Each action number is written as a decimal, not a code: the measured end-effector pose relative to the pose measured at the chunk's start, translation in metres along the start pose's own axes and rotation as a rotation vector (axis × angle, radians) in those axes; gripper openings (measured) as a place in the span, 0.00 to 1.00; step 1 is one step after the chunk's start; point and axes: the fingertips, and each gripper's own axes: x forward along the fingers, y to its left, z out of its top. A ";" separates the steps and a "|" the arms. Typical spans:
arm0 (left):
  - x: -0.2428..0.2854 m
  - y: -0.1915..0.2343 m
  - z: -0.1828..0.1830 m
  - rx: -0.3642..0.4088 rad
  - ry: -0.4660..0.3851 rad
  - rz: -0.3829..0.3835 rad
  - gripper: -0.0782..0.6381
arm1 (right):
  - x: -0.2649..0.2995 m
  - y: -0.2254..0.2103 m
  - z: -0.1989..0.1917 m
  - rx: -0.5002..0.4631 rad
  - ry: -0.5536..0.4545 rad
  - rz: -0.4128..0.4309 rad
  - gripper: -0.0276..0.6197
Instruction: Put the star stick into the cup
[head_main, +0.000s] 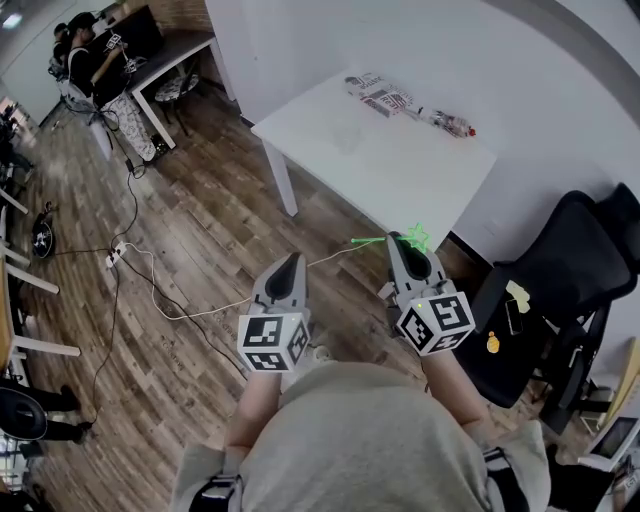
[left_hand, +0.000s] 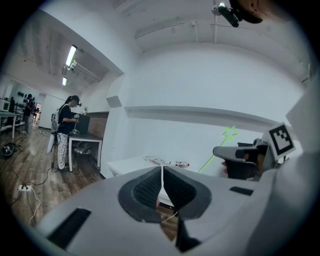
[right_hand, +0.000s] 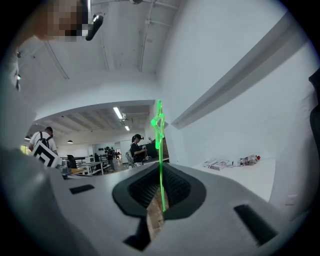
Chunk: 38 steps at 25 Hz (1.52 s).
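Note:
A thin green star stick (head_main: 417, 237) is pinched between the jaws of my right gripper (head_main: 403, 240), which is shut on its shaft. In the right gripper view the star stick (right_hand: 159, 145) stands up out of the right gripper (right_hand: 161, 192) with the star on top. To its left, my left gripper (head_main: 290, 258) is shut with nothing in it; its pads (left_hand: 150, 189) meet in a thin line. Both grippers hover over the wooden floor, short of the white table (head_main: 380, 170). I cannot make out a cup in any view.
Flat packets (head_main: 380, 98) and a small bottle (head_main: 452, 123) lie at the table's far edge. A black office chair (head_main: 570, 290) with a phone (head_main: 513, 314) on its seat stands at the right. A white cable (head_main: 150, 270) runs across the floor. A person (head_main: 90, 60) stands at a desk far left.

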 end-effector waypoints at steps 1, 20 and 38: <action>0.006 0.006 0.001 0.001 0.003 -0.005 0.13 | 0.008 0.000 -0.001 0.001 -0.001 -0.006 0.06; 0.081 0.091 0.010 -0.027 0.035 -0.074 0.13 | 0.111 -0.008 -0.010 0.010 0.006 -0.091 0.06; 0.222 0.137 0.013 -0.040 0.075 -0.060 0.13 | 0.231 -0.125 -0.001 0.002 0.000 -0.179 0.06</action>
